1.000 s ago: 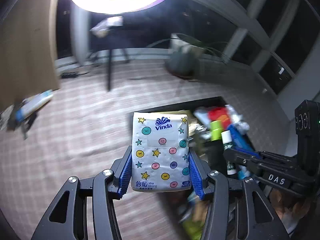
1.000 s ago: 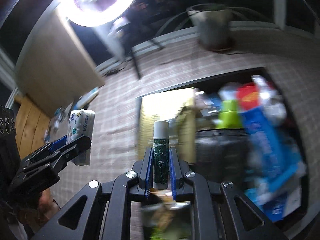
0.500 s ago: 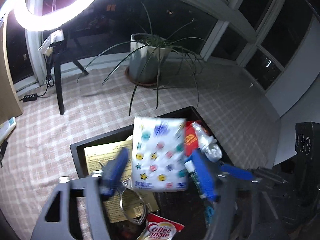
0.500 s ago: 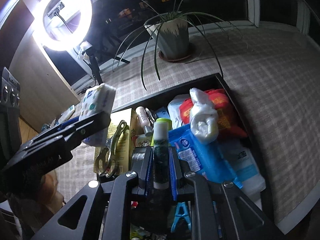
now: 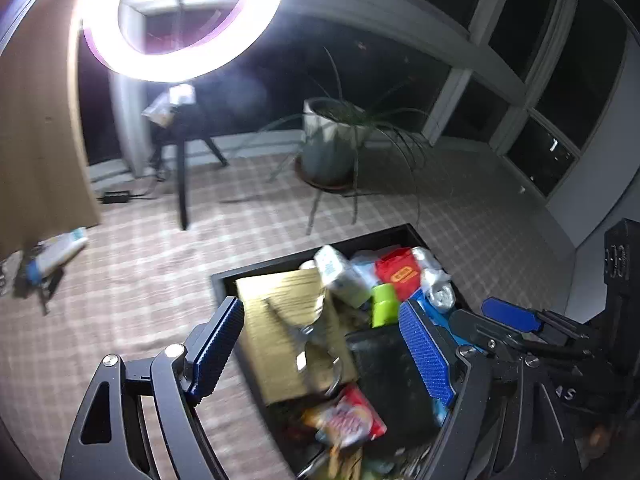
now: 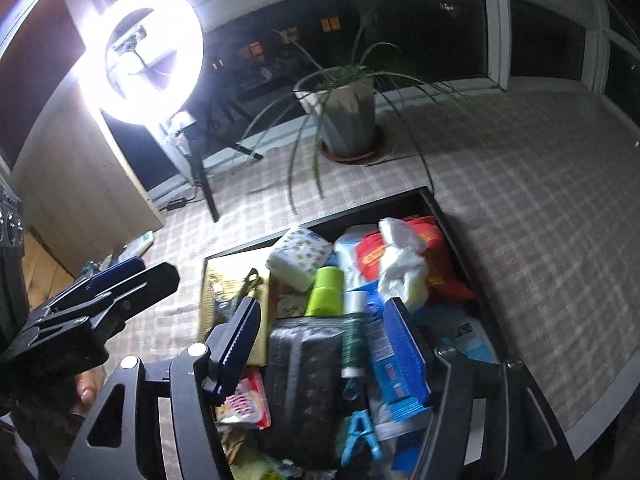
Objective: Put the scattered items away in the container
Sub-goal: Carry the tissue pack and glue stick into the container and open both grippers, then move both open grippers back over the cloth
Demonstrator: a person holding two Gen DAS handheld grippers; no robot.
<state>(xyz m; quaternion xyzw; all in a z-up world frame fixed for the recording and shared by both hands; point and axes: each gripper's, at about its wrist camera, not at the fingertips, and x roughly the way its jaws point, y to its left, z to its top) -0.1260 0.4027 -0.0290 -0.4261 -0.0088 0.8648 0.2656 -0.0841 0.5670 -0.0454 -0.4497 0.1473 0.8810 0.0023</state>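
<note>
From the left wrist, the left gripper (image 5: pixel 320 344) hangs over the black bin (image 5: pixel 218 280) with its blue pads spread wide and nothing between them. The bin sits on a checked cloth (image 5: pixel 160 272) and is packed full: a gold box (image 5: pixel 280 320) along its left side, the tissue pack (image 5: pixel 340 276) lying tilted near the far wall, a red pouch (image 5: pixel 400 272), a green cap (image 5: pixel 384 304), a dark block (image 5: pixel 392 368) in the middle and a red-and-white sachet (image 5: pixel 348 420) nearer the camera. The right gripper (image 5: pixel 508 320) shows at the right edge. Well left of the bin a white tube (image 5: pixel 60 252) lies on the cloth. A ring light (image 5: pixel 256 32) and a potted plant (image 5: pixel 332 148) stand behind. From the right wrist, the right gripper (image 6: pixel 324 344) is over the bin (image 6: pixel 452 224) too, its jaws opening; the glue stick (image 6: pixel 352 336) lies between the pads on top of the contents, against the dark block (image 6: pixel 304 372) and a blue packet (image 6: pixel 384 360), and neither pad presses on it. The tissue pack (image 6: pixel 300 256) rests at the far end, beside the green cap (image 6: pixel 326 292). A white bag (image 6: pixel 400 256) lies over the red pouch (image 6: pixel 436 256), and a blue clip (image 6: pixel 360 436) sits low in the bin. The left gripper (image 6: pixel 120 280) is at the left, over the cloth (image 6: pixel 540 200) beside the bin, with a hand (image 6: pixel 86 390) below it.
</note>
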